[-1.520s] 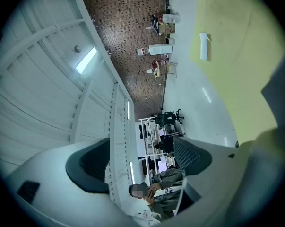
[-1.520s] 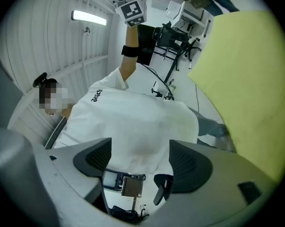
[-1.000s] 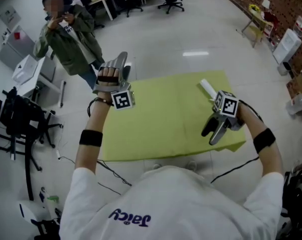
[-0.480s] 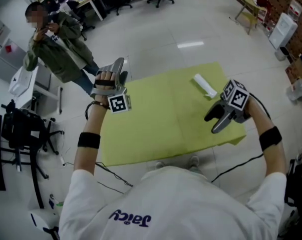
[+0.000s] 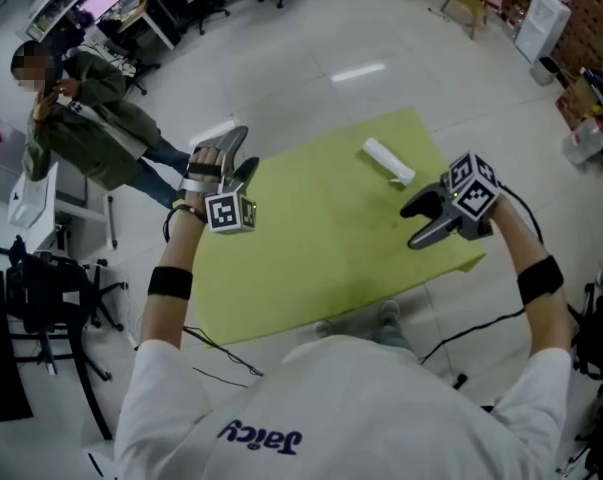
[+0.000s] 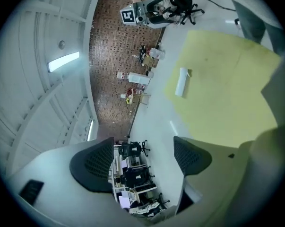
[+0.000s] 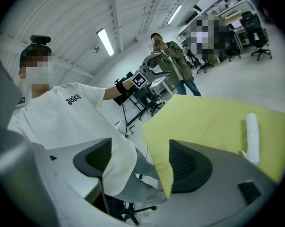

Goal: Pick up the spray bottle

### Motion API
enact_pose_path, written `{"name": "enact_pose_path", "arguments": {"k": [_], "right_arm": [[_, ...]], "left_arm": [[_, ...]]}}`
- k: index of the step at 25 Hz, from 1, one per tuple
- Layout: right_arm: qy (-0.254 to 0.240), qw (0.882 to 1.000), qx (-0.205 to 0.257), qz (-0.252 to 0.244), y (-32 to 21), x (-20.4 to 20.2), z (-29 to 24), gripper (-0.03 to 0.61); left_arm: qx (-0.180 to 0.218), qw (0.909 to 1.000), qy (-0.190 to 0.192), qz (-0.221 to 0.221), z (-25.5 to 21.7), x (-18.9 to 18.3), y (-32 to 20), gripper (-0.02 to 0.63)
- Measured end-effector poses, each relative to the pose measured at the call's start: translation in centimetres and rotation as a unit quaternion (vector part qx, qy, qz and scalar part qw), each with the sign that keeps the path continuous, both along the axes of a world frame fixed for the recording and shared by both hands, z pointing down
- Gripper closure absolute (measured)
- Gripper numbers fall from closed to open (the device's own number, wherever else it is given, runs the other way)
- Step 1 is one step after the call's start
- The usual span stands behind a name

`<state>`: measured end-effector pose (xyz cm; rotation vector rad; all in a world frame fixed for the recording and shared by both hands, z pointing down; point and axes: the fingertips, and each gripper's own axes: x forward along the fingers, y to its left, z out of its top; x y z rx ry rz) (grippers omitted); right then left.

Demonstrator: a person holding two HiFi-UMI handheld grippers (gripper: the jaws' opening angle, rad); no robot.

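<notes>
— What's on the list, then?

— Item one: spray bottle (image 5: 389, 162), white, lying on its side on the far right part of the green table (image 5: 311, 268). Nothing is touching it.

— And the tools?

— Item two: right gripper (image 5: 414, 225), jaws apart, nothing between them. A second ago its marker cube sat half over the bottle and the jaws hung toward the near edge. Now it has swung up and inward. The jaws point across the table, and the bottle lies clear, just beyond it and off to one side.

— So is that progress?

— It's near but not lined up, I'd say. Its own camera catches the bottle only at the right margin. It would have to turn toward the bottle before closing.

— The other one?

— Item three: left gripper (image 5: 239, 156), jaws apart and empty. It is held by the table's far left corner, much where it was, well apart from the bottle.

— Status?

— Pick-up not begun. This is the approach stage, with the right gripper the likely taker.
</notes>
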<state>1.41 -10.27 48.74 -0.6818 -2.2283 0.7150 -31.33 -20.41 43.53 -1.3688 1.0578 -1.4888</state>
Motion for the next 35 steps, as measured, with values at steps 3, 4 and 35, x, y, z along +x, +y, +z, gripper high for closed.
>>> {"name": "enact_pose_path", "arguments": {"k": [3, 4, 35], "right_arm": [[-0.006, 0.999, 0.016, 0.027, -1.2, 0.6, 0.2, 0.19], [-0.008, 0.999, 0.02, 0.037, -1.6, 0.8, 0.2, 0.19], [-0.125, 0.922, 0.18, 0.32, -10.5, 7.9, -0.2, 0.19]], "left_arm": [[-0.025, 0.9995, 0.01, 0.013, 1.5, 1.1, -1.5, 0.204], [-0.035, 0.9991, 0.017, 0.018, 1.9, 1.5, -2.0, 0.204], [-0.377, 0.9115, 0.115, 0.117, 13.2, 18.8, -12.3, 0.204]]}}
